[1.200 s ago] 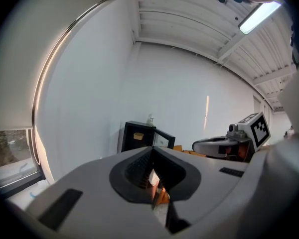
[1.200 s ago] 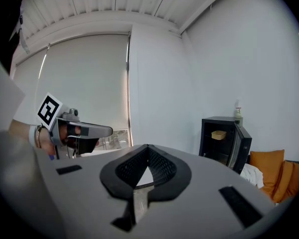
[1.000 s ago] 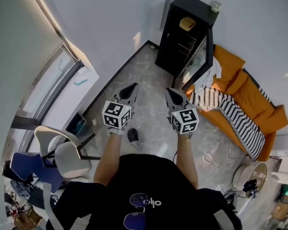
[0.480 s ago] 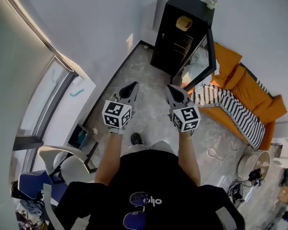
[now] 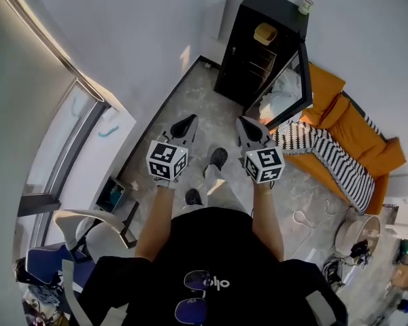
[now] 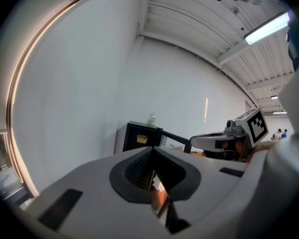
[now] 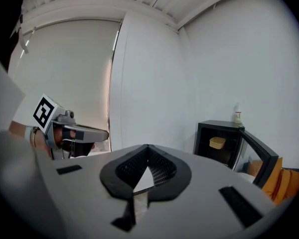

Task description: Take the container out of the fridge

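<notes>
The black fridge (image 5: 255,53) stands against the far wall with its glass door (image 5: 289,87) swung open to the right. A yellow container (image 5: 265,34) sits on its top shelf; it also shows as the container (image 6: 142,139) in the left gripper view and the container (image 7: 217,143) in the right gripper view. My left gripper (image 5: 188,119) and right gripper (image 5: 243,121) are held side by side well short of the fridge, both shut and holding nothing. The left gripper (image 6: 152,149) and right gripper (image 7: 147,147) tips meet at a point.
A small bottle (image 5: 305,7) stands on top of the fridge. An orange sofa (image 5: 357,131) with a striped blanket (image 5: 326,155) lies right of the door. A white chair (image 5: 88,226) and a window are at the left. The person's shoe (image 5: 218,158) is on the marble floor.
The person has stepped toward the fridge: a foot now shows between the grippers. Both grippers stay shut and level.
</notes>
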Tool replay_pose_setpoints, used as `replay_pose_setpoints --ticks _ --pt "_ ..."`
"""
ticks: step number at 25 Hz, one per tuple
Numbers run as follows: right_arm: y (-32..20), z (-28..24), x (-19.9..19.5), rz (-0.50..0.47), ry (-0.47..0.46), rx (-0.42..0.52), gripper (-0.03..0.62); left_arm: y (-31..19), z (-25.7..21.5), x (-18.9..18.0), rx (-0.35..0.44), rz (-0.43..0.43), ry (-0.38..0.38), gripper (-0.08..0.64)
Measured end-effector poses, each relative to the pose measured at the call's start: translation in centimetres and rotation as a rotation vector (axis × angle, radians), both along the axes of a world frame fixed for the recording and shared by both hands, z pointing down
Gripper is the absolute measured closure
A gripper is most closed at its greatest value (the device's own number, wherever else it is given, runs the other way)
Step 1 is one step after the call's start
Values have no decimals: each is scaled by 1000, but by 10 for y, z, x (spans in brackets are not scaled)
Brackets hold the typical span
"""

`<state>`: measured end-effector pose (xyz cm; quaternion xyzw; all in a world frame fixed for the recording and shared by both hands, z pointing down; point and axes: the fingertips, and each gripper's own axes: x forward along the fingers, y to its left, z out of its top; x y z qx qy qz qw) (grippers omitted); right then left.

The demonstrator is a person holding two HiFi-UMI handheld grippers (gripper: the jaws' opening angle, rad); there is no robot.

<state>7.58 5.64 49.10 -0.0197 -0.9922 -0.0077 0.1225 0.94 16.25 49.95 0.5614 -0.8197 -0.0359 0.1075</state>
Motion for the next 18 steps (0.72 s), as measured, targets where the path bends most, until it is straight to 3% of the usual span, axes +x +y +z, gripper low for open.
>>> replay_pose_setpoints --ticks 9,18 --pt "-29 -1 -54 19 -7 4 584 -18 -3 -57 1 -14 -14 552" --pt "-93 -3 -106 64 -1 21 584 -85 -9 -113 -12 33 -27 552"
